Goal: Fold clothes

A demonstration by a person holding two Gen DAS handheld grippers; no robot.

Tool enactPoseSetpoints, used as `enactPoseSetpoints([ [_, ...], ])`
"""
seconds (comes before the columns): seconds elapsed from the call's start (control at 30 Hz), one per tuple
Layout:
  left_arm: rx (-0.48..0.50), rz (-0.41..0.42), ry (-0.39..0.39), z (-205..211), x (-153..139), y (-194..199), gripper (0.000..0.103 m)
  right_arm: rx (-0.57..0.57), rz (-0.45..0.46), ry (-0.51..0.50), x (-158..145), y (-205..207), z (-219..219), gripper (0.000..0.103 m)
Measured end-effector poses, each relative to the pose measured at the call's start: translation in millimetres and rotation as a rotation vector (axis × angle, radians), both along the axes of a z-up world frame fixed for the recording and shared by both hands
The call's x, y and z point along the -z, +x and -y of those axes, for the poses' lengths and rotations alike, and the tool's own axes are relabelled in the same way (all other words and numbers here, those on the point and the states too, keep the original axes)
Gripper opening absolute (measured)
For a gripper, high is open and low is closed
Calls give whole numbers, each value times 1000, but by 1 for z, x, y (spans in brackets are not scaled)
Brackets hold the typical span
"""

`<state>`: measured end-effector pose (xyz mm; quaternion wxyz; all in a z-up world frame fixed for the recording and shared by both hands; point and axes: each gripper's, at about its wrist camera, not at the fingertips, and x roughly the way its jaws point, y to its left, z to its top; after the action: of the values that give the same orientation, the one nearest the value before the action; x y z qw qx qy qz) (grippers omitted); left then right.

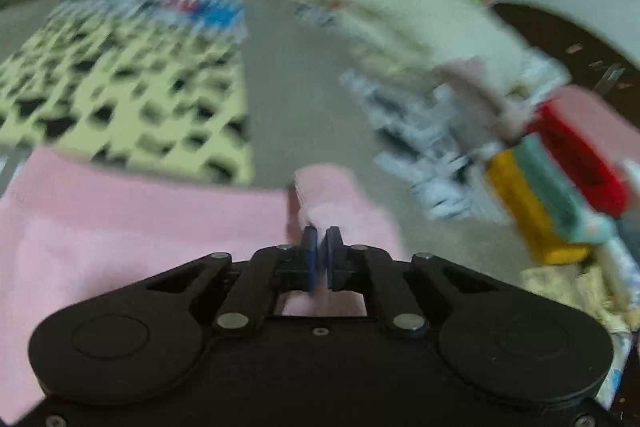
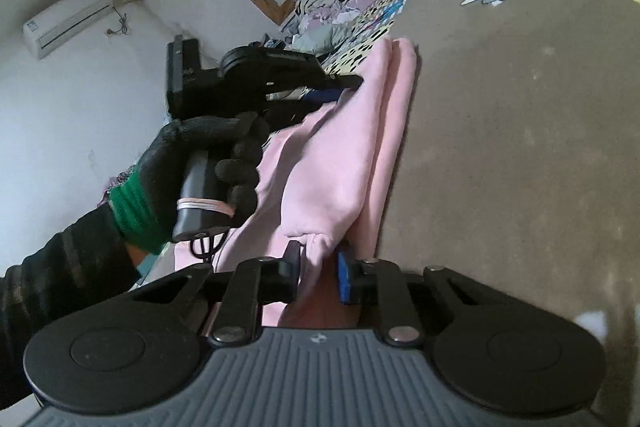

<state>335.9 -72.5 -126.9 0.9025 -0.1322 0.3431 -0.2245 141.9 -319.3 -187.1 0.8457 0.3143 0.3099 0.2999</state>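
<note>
two grippers, left gripper (image 1: 321,247) and right gripper (image 2: 319,277), each clamp one pink garment (image 2: 340,163).

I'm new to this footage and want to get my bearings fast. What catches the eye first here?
The pink garment dominates, stretched above the brown bedspread between both grippers. The left gripper, held in a black-gloved hand, pinches its far end; the right gripper has the near end between its jaws. A bright stack of folded clothes sits to the right in the blurred left view.

Pale pink garment (image 2: 352,147), soft fleece, doubled lengthwise, lifted above the brown bedspread, 1 gathered cuff hanging
</note>
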Motion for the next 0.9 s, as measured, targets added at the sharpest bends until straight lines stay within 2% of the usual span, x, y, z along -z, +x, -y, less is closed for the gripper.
enactPoseSetpoints([
  [0.07, 1, -11, 63, 5, 3, 3, 3, -5, 2, -9, -1, -1, -1, 20],
  [0.1, -5, -32, 106, 7, 6, 6, 7, -9, 5, -14, -1, -2, -3, 20],
  [0.13, -11, -53, 149, 9, 9, 8, 15, -11, 4, -16, -1, -3, -3, 20],
  [0.2, -9, -3, 163, 13, -1, 2, 24, -12, 1, -13, -1, -4, -3, 20],
  [0.33, -6, 99, 192, 22, -23, -11, 25, -6, 6, -9, -3, -7, -2, 20],
  [0.37, 33, 119, 201, 31, -26, -12, 25, -8, 9, -13, -3, -9, -2, 20],
  [0.47, 99, 156, 322, 64, -20, -10, 25, -10, 10, -12, -3, -10, -2, 20],
  [0.5, 104, 132, 389, 73, -10, -4, 25, -10, 7, -10, -2, -11, -2, 20],
  [0.53, 100, 94, 500, 83, 4, 4, 24, -11, 4, -7, -1, -11, -2, 20],
  [0.63, 100, 83, 559, 89, 11, 9, 24, -23, -4, -10, -2, -12, -2, 20],
  [0.7, 96, 104, 537, 88, -4, 5, 24, -38, -10, -19, -3, -13, -3, 20],
  [0.8, 64, 156, 456, 82, -20, -7, 24, -55, -4, -38, -7, -19, 2, 21],
  [0.87, 90, 158, 455, 88, -16, -12, 24, -66, 4, -52, -10, -26, 7, 25],
  [0.9, 113, 134, 497, 92, -5, -11, 24, -71, 8, -64, -12, -30, 10, 25],
])
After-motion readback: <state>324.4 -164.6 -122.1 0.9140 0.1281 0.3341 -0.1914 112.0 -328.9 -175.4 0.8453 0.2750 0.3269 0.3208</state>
